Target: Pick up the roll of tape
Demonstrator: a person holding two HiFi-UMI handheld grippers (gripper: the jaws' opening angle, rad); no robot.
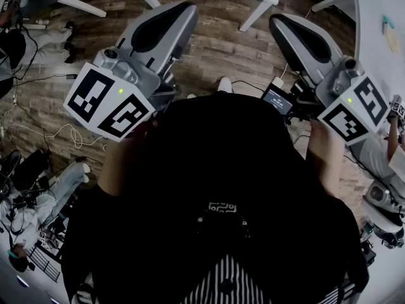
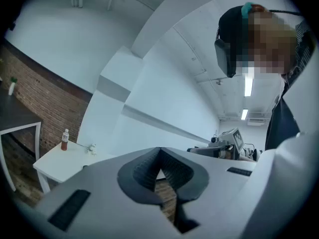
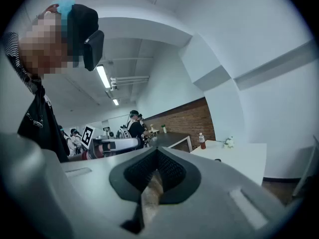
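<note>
No roll of tape shows in any view. In the head view my left gripper (image 1: pixel 183 10) and my right gripper (image 1: pixel 278 23) are held close to the person's dark torso, over a wooden floor (image 1: pixel 215 52). Each has a cube with square markers at its back. In the left gripper view the left gripper (image 2: pixel 160 153) has its padded tips meeting, with nothing between them. In the right gripper view the right gripper (image 3: pixel 157 154) is likewise shut and empty. Both point out across the room.
A white table (image 2: pixel 60 161) with a bottle (image 2: pixel 65 139) stands against a brick wall; the same table (image 3: pixel 239 156) appears on the other side. White table legs (image 1: pixel 253 14) and floor cables (image 1: pixel 69 135) lie ahead. Other people (image 3: pixel 133 124) stand further off.
</note>
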